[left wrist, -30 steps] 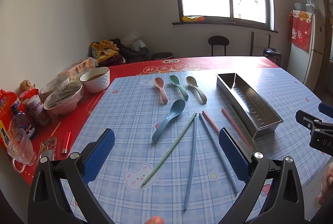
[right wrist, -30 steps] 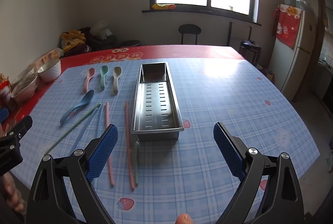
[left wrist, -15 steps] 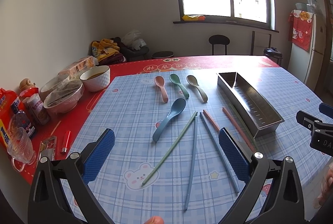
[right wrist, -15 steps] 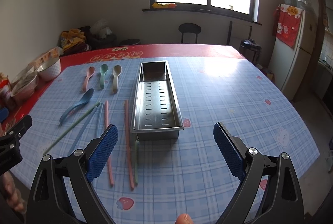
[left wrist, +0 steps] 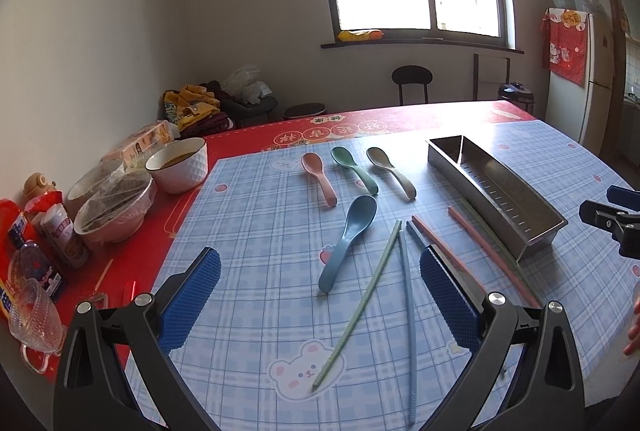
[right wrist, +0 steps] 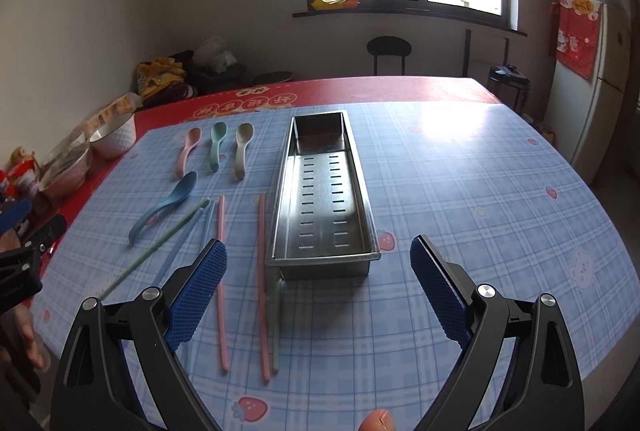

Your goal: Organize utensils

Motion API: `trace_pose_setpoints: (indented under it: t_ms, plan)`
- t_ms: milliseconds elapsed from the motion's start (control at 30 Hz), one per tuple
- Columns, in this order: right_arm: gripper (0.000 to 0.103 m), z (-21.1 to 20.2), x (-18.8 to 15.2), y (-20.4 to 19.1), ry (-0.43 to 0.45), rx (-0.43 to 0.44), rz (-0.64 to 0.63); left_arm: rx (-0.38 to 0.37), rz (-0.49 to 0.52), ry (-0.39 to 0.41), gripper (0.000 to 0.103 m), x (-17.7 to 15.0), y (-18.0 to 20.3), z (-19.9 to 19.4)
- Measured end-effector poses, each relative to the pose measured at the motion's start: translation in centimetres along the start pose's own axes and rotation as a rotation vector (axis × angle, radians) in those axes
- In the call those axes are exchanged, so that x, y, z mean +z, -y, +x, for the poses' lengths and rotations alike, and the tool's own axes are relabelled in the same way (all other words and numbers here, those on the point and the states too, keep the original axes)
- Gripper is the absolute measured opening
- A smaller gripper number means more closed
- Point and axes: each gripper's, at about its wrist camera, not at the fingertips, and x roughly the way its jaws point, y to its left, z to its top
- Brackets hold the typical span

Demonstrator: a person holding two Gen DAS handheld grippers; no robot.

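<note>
- Tray (right wrist: 323, 191): a long steel trough with a slotted floor, lying lengthwise on the desk (right wrist: 460, 191); nothing lies inside it.
- Spoons: pink spoon (right wrist: 187, 151), green spoon (right wrist: 216, 145) and beige spoon (right wrist: 242, 149) side by side left of the tray, bowls toward the window; blue spoon (right wrist: 162, 209) nearer, slanted.
- Chopsticks: two pink chopsticks (right wrist: 261, 271) lie just beside the tray's left wall; a green chopstick (left wrist: 360, 305) and blue ones (left wrist: 408, 327) lie further left, their far ends close together.
- White bowl (left wrist: 178, 163): on the red cloth at the desk's left edge, holding brown liquid; film-covered bowls (left wrist: 114, 207) stand beside it.
- Left gripper (left wrist: 320, 301): spread wide and empty, held above the desk, pointing at the blue spoon and green chopstick.
- Right gripper (right wrist: 318, 291): spread wide and empty, held above the desk, facing the tray's near end.
</note>
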Motion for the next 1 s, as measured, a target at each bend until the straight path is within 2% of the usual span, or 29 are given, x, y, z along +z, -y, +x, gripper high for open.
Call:
trace_pose_setpoints:
  t_ms: [67, 133, 200, 367, 500, 633, 700, 800, 867, 1000]
  plan:
    - [0.09, 1.0, 0.1, 0.1, -0.009, 0.0, -0.001, -0.046, 0.001, -0.033, 0.096, 0.0, -1.4, 1.6]
    - [0.09, 2.0, 0.2, 0.1, -0.037, 0.007, 0.005, -0.072, 0.015, -0.077, 0.088, -0.3, -2.3, 3.4]
    - [0.09, 2.9, 0.3, 0.4, -0.08, 0.042, 0.028, -0.121, 0.031, -0.146, 0.065, -0.7, -2.9, 5.4]
    - [0.09, 3.7, 0.3, 0.5, -0.09, 0.06, 0.043, -0.257, 0.02, -0.283, 0.044, -2.0, -3.2, 9.8]
    - [0.09, 4.1, 0.1, 0.4, -0.091, 0.083, 0.027, -0.272, 0.107, -0.302, 0.042, -2.3, -2.1, 11.6]
    - [0.09, 4.2, -0.2, 0.4, -0.09, 0.083, 0.027, -0.323, 0.12, -0.308, 0.042, -1.3, -1.6, 13.3]
    - [0.09, 4.1, -0.3, 0.7, -0.091, 0.085, 0.035, -0.338, 0.099, -0.315, 0.04, -0.5, -1.5, 14.3]
    - [0.09, 4.0, -0.4, 0.9, -0.093, 0.084, 0.038, -0.378, 0.009, -0.331, 0.025, 0.3, -2.2, 15.7]
    - [0.09, 3.9, -0.5, 1.0, -0.093, 0.082, 0.038, -0.418, -0.058, -0.341, 0.025, 0.5, -2.9, 16.4]
    - [0.09, 4.1, -0.7, 1.3, -0.1, 0.079, 0.039, -0.453, -0.112, -0.373, 0.025, 0.0, -3.5, 17.7]
